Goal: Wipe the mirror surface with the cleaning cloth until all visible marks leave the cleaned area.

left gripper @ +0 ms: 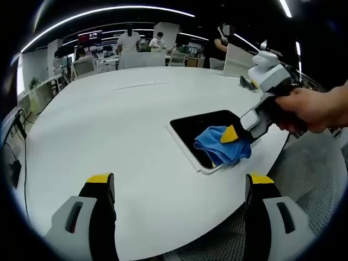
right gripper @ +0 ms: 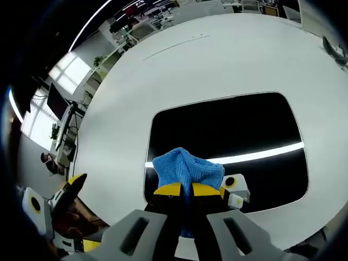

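Right hand-held gripper [right gripper: 182, 190] clamped on blue cleaning cloth [right gripper: 187, 168], pressed onto dark mirror [right gripper: 244, 125] near the white table's [left gripper: 109, 125] near edge, left hand-held gripper [left gripper: 179, 187] spread wide over bare table, a dark object [left gripper: 249, 82] at the far edge, people and desks beyond.

My left gripper [left gripper: 179, 187] holds its jaws wide apart over the white counter [left gripper: 109, 119], nothing between them. Ahead and right of my jaws lies the mirror [left gripper: 204, 128], where the right gripper [left gripper: 235, 134], in my hand [left gripper: 315, 109], presses the blue cloth [left gripper: 220, 144] on the glass.
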The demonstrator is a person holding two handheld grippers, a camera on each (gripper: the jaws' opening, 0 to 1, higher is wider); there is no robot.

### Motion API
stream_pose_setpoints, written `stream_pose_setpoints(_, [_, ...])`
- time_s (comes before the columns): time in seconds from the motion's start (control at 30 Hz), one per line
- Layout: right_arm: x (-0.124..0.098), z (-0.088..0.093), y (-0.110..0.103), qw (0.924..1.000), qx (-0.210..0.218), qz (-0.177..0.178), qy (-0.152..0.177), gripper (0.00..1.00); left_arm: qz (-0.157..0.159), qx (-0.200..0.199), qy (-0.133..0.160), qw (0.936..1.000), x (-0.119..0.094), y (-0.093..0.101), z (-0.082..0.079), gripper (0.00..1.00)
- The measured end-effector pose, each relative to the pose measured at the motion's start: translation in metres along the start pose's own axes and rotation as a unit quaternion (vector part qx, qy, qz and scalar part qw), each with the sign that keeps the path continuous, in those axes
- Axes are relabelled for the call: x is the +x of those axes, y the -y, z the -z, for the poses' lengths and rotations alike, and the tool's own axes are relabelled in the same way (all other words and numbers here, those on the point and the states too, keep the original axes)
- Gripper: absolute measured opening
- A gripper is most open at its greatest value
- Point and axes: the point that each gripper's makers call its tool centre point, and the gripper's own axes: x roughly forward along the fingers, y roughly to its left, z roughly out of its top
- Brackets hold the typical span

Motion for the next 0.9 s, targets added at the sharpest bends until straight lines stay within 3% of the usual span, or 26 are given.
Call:
stream_pose_setpoints(0.4, [0.014,-0.001,-0.029,0.9994,-0.033,-0.01,-0.003,0.0,-0.001,-0.007,-0.006,1.0,0.0,-0.002,0.004,0.99])
stream_pose_setpoints(0.47, [0.015,0.0,-0.034,0.9992,-0.036,-0.014,-0.005,0.0,0.008,-0.017,-0.018,0.9997,0.001,0.001,0.009,0.99])
stream_pose_setpoints(0.67, [0.016,-0.001,-0.034,0.999,-0.041,-0.017,-0.006,0.0,0.001,-0.011,-0.013,0.9999,0.0,0.0,0.006,0.99])
stream_pose_setpoints(0.8, [0.021,-0.011,-0.033,0.999,-0.041,-0.016,-0.005,0.0,-0.002,-0.009,-0.012,0.9999,0.0,-0.002,0.005,0.99])
stream_pose_setpoints(0.9, [0.032,-0.028,-0.035,0.9975,-0.07,-0.007,0.001,0.0,-0.005,-0.017,-0.01,0.9998,-0.001,-0.003,0.005,0.99])
